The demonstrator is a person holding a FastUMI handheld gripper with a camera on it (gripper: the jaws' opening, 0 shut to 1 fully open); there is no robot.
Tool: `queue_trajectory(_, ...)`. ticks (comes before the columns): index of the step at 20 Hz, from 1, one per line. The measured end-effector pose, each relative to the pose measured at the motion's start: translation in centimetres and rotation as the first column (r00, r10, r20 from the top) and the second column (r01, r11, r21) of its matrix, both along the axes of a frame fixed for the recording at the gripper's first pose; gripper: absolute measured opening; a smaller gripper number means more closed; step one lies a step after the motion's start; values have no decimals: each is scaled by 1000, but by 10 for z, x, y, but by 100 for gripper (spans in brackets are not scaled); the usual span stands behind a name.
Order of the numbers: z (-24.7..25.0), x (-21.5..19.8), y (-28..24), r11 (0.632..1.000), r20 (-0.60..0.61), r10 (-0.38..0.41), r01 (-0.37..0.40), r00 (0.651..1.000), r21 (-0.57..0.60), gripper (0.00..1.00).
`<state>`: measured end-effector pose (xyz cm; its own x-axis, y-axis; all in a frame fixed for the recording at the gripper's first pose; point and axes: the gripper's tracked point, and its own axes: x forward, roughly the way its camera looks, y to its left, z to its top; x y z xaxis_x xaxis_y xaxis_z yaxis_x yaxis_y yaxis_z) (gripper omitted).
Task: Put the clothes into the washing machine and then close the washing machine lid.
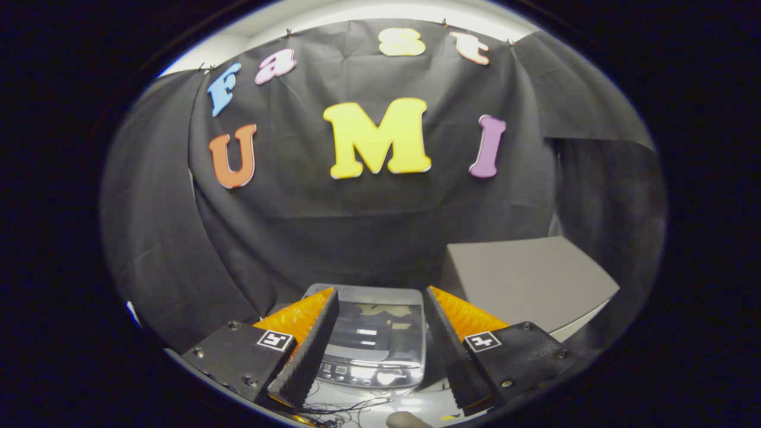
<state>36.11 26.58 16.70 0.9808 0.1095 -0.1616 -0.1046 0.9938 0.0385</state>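
The washing machine (374, 339) sits on the bench (416, 404) between the spread fingers of the hand-held gripper (376, 297), its glossy lid down and its control panel toward the camera. The gripper is released, grasping nothing. A grey box (529, 282) stands just beside the machine on the right. Thin cables (339, 409) lie on the bench in front.

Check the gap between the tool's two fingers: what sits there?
In the gripper view, the washing machine sits in the gap, lid down, control panel nearest. The open tool touches nothing; its fingers flank the machine.
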Motion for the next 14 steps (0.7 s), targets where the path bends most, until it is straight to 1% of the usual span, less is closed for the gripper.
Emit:
queue_trajectory(1,13,-13,-18,1000,42,-8,8,999,-8,93)
queue_trajectory(3,31,-37,-54,1000,104,-27,28,994,-13,100)
queue_trajectory(6,43,-69,-118,997,173,-75,73,982,17,100)
queue_trajectory(9,33,-102,-186,992,199,-127,123,972,34,100)
queue_trajectory(12,12,-139,-249,989,209,-147,138,967,59,100)
queue_trajectory(14,-12,-160,-286,989,203,-148,139,968,56,100)
